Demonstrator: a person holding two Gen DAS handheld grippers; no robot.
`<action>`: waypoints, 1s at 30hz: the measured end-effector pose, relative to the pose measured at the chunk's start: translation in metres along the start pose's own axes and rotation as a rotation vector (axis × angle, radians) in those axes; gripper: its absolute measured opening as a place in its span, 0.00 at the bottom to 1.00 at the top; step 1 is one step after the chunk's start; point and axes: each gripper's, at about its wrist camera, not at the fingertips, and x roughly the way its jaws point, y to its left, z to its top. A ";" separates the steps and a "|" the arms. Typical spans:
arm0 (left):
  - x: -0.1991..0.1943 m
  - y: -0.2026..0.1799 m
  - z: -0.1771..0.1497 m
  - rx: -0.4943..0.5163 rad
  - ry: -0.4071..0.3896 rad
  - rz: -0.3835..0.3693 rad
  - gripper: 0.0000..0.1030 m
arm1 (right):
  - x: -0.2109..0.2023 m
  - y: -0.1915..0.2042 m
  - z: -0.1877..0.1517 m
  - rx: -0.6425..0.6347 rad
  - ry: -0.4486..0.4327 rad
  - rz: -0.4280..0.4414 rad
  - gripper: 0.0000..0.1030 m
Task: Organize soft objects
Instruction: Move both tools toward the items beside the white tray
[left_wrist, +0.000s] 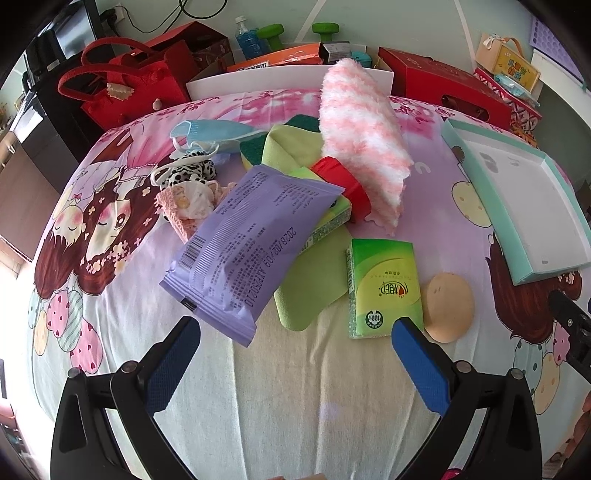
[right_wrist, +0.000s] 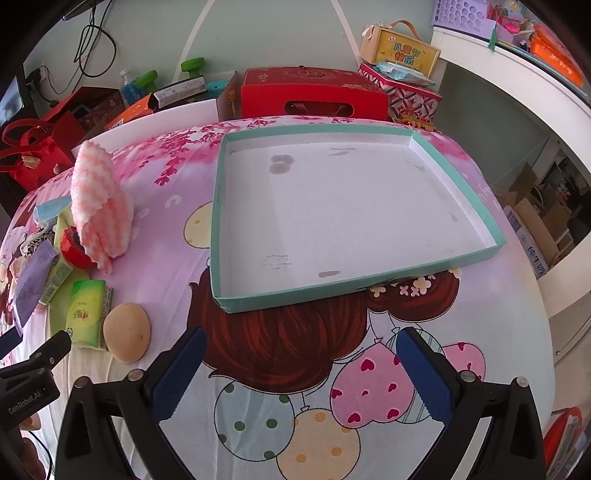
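On the cartoon-print bedsheet (left_wrist: 110, 229) lies a loose heap of soft items, left of a shallow teal-rimmed tray (right_wrist: 218, 206) whose white floor holds nothing. Left gripper (left_wrist: 295, 332): fingers spread wide, grasping nothing, hovering over the near edge of the heap. Between and just beyond its blue pads (left_wrist: 173, 369) — a purple wipes pack (left_wrist: 247, 243) tilted up on a green cloth (left_wrist: 310, 280), and a green tissue packet (left_wrist: 384, 288) lying flat, touching a beige round sponge (left_wrist: 448, 308) on its right. Farther back: a pink-and-white fluffy duster (left_wrist: 362, 140) with a red collar leans upright over the pile; a blue face mask (left_wrist: 207, 134), a cow-print piece (left_wrist: 192, 171) and a pink patterned cloth (left_wrist: 188, 203) sit to the left. Right gripper (right_wrist: 303, 363): jaws likewise released and empty, held above the sheet just short of the tray's near wall — not touching it. Red boxes (right_wrist: 314, 96) stand beyond the bed.
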 end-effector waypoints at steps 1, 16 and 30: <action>0.000 0.000 0.000 -0.001 0.001 0.001 1.00 | 0.000 0.000 0.000 0.000 0.000 0.000 1.00; 0.000 -0.002 0.001 0.003 0.000 -0.004 1.00 | 0.002 0.001 -0.001 -0.003 0.010 -0.001 1.00; -0.002 0.002 0.002 -0.006 -0.024 0.003 1.00 | 0.003 0.002 0.000 -0.011 0.020 -0.005 1.00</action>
